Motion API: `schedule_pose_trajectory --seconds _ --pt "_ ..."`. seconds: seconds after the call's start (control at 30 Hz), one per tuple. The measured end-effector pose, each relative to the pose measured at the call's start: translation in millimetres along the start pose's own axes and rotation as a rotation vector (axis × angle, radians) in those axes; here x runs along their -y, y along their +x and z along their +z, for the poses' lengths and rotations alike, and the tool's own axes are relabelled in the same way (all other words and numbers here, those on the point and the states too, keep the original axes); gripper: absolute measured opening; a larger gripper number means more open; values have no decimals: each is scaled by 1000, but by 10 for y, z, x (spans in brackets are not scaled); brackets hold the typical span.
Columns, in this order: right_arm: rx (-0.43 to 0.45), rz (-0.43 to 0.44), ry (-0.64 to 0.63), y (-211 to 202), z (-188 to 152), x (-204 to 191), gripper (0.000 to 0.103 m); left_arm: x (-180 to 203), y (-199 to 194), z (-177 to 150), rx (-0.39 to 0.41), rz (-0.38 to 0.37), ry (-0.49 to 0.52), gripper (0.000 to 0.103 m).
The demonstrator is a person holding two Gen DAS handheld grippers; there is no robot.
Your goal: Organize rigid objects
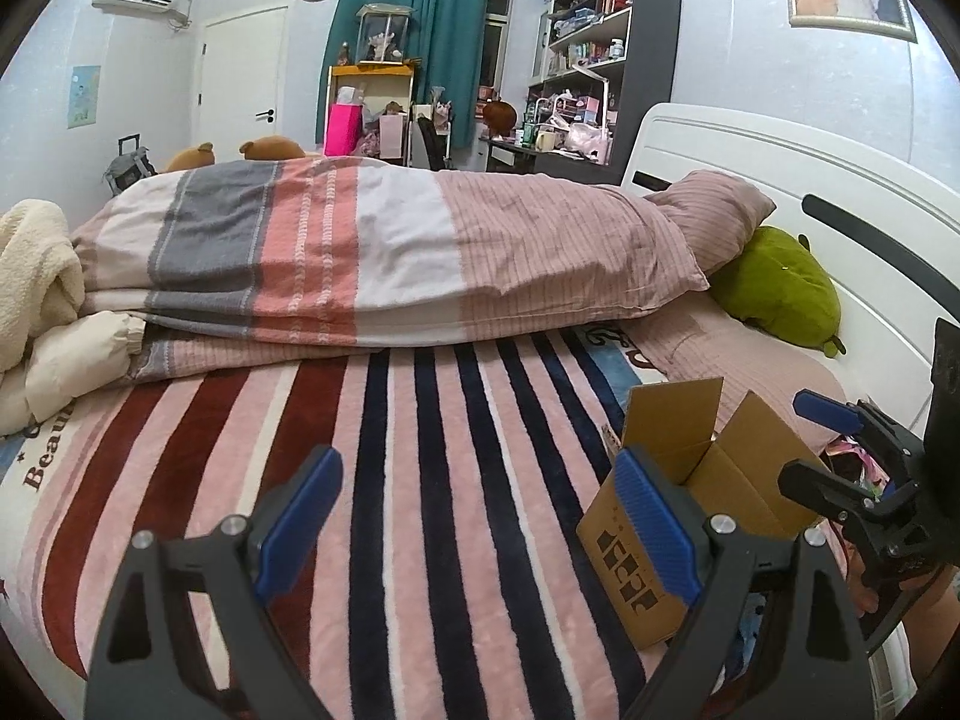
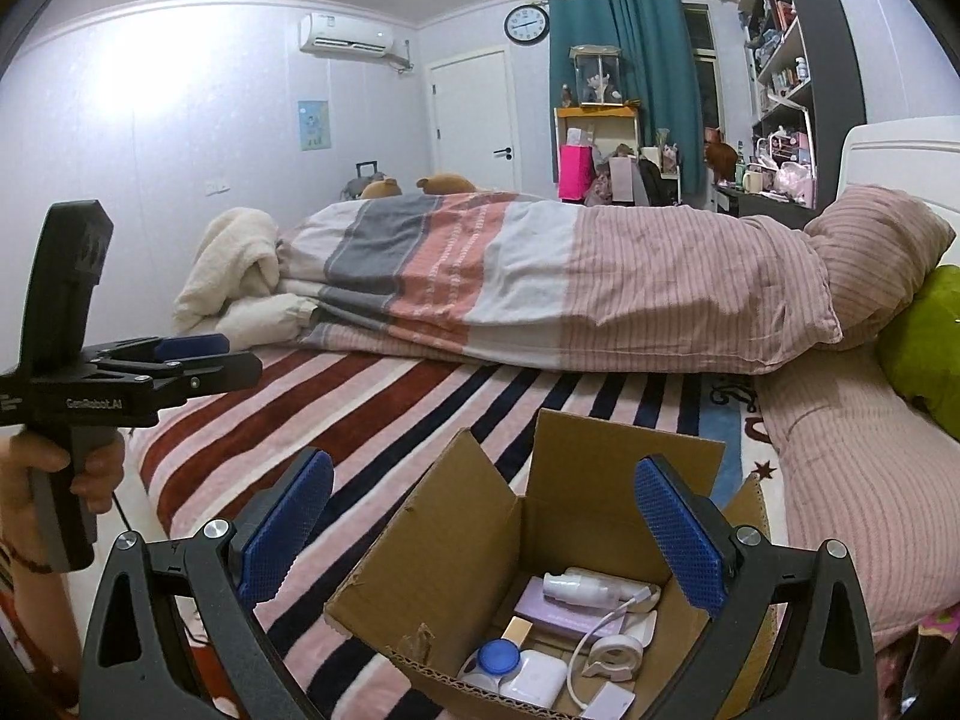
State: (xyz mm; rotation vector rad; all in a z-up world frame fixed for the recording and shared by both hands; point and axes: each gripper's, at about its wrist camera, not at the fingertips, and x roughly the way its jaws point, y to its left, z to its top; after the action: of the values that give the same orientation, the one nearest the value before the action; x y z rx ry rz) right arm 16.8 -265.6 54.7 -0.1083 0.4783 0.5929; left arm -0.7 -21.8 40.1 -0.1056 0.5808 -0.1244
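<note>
1. Right wrist view, nearest first: the right gripper (image 2: 483,540) hangs with its blue-padded fingers spread wide and nothing between them, directly above the open brown cardboard box (image 2: 432,546).
2. Inside the box, low in that view, lie the rigid things already gathered — a small white bottle with a pump top (image 2: 570,585), a round blue-lidded jar (image 2: 499,657), a flat white square charger block (image 2: 534,684), a white tape dispenser (image 2: 612,651), a thin white cable (image 2: 600,624) and a pale lilac flat packet (image 2: 549,606).
3. The relation that matters: the box sits straight below and between the right gripper's fingers, flaps standing up on the far and left sides, so this hand is clearly the nearer one. I judge any reach into the box falls to it, and the upright flaps could catch a finger.
4. Left wrist view: the left gripper (image 1: 480,516) is also spread and empty, over bare striped pink, red and navy fleece blanket (image 1: 420,450); the box lies off to its right, just beside its right-hand finger.
5. No loose rigid item shows on the blanket — the sorting looks nearly or fully done.
6. Farther back lies a folded patchwork striped duvet (image 1: 360,252), with a green plush toy (image 1: 774,288) by the white headboard (image 1: 780,174).
</note>
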Motion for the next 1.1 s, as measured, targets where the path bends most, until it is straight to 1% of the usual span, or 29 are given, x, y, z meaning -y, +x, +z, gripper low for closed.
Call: schedule_pose_trajectory --seconds 0.57,0.8,1.1 --pt "-2 0 -1 13 -9 -8 101 -17 6 -12 7 47 8 90" --pt "-10 14 -6 44 -50 17 101 -30 9 -20 8 63 11 90" --pt "-17 21 2 54 -85 66 101 -44 9 -34 11 68 9 90"
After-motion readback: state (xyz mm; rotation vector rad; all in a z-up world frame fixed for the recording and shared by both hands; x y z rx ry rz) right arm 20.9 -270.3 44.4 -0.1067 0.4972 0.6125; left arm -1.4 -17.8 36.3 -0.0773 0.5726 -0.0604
